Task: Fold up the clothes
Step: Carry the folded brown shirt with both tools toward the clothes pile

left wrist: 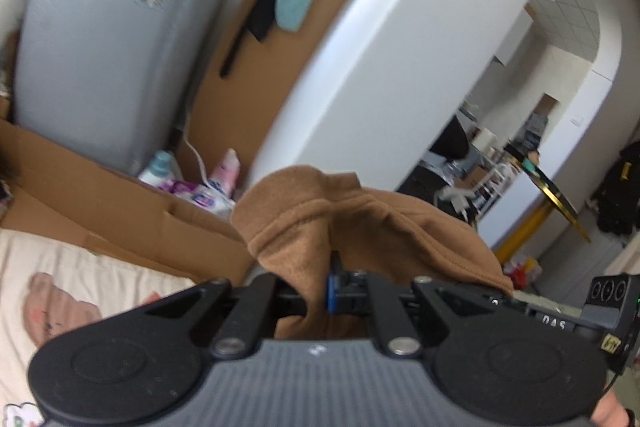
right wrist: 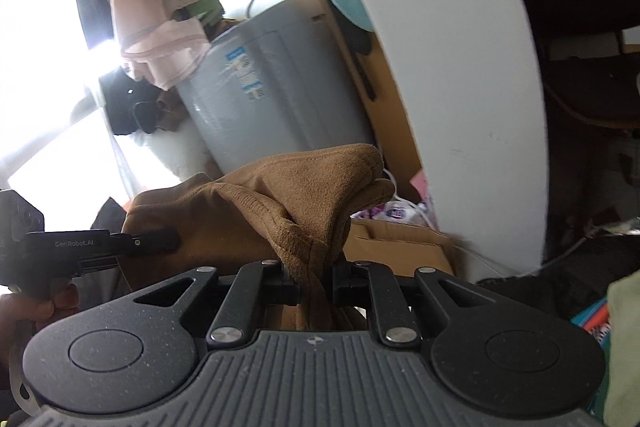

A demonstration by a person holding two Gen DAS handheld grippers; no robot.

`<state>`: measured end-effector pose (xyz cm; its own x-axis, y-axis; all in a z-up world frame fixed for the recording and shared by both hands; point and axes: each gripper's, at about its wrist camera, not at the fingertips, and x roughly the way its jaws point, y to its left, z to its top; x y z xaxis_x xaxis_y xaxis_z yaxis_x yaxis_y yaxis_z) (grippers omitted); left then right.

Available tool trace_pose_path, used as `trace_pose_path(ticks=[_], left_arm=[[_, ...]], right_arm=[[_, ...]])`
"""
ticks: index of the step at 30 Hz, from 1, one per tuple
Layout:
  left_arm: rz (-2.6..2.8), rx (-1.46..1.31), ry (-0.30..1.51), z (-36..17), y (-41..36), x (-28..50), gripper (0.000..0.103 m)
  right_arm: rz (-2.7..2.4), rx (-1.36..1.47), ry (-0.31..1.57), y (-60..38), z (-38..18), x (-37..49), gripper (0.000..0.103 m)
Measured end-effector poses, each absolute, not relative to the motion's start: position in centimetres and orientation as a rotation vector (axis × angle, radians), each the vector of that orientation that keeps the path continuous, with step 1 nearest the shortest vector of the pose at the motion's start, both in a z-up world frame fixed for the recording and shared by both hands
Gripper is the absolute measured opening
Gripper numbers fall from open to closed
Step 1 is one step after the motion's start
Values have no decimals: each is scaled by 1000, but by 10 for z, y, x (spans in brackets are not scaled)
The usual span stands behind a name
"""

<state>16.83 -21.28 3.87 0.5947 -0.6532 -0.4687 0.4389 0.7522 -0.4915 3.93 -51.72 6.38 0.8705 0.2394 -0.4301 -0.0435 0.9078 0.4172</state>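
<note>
Nearest the left wrist camera, the left tongs (left wrist: 320, 291) are pinching a bunched fold of the brown garment (left wrist: 320, 227), their jaws drawn close with cloth between them. Most of the garment rises in a lump just beyond the jaws; it is held up in the air, not laid flat. Below left lies a bed sheet (left wrist: 60, 291) printed with a bear, on which nothing has been spread. Judged from this, folding has hardly begun: no crease or finished fold is visible, and the laying out and folding remain. An open cardboard box (left wrist: 120, 203) stands beyond the sheet; behind it, bottles (left wrist: 160, 167) and printed packets (left wrist: 204, 195) stand beside a grey appliance (left wrist: 108, 39). Whether the box itself holds anything cannot be told.

Nearest the right wrist camera, the right tongs (right wrist: 316, 283) are likewise pinching the brown garment (right wrist: 280, 195), a twist of cloth clamped between the jaws. The left tongs (right wrist: 160, 241) enter from the left, touching the same garment, so both grip one piece stretched between them. A cardboard box (right wrist: 400, 243) shows beyond; its contents are hidden. Other clothes (right wrist: 160, 39) hang above the appliance (right wrist: 280, 87), unfolded.
</note>
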Motion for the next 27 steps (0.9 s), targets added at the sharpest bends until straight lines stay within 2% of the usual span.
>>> trace_pose_path(ticks=[14,27], left_arm=[[-872,-288,728,-30,-283,192,6],[-954,-300,765,-76,-310,232,6]], right_arm=[[-11,419,491,-565,16,-1,12],[-97,408,493,-590,-25,13,12]])
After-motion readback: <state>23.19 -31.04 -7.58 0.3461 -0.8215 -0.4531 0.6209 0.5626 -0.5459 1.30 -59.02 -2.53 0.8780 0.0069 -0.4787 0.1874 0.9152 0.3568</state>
